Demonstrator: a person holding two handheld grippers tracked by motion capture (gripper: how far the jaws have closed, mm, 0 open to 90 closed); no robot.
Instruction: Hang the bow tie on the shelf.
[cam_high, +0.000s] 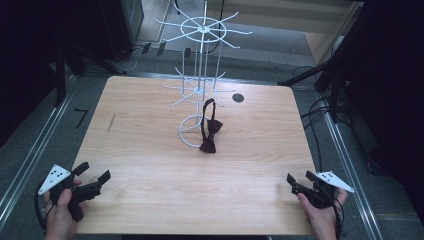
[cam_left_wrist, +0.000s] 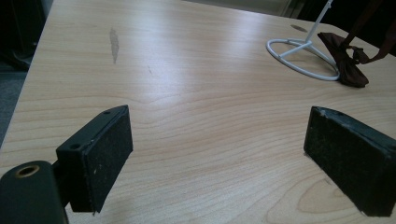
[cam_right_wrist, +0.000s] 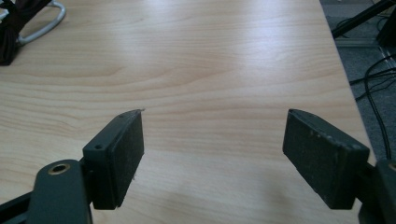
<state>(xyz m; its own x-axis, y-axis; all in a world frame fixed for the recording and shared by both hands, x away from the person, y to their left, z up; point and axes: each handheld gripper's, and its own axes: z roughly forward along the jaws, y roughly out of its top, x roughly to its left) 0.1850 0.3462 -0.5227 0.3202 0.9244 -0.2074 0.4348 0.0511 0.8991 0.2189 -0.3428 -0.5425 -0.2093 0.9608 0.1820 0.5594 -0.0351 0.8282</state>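
I have both grippers parked at the near corners of the table (cam_high: 150, 150), left gripper (cam_high: 94, 171) at about 7 o'clock, right gripper (cam_high: 300, 179) at about 5, probably to keep the middle free for an approach. Both sets of jaws stand wide apart with nothing between them. The dark bow tie (cam_high: 210, 134) hangs by its strap from a low arm of the white wire rack (cam_high: 200, 85), its bow resting by the rack's base ring, well apart from either gripper: toward 1 o'clock from the left one, 11 from the right.
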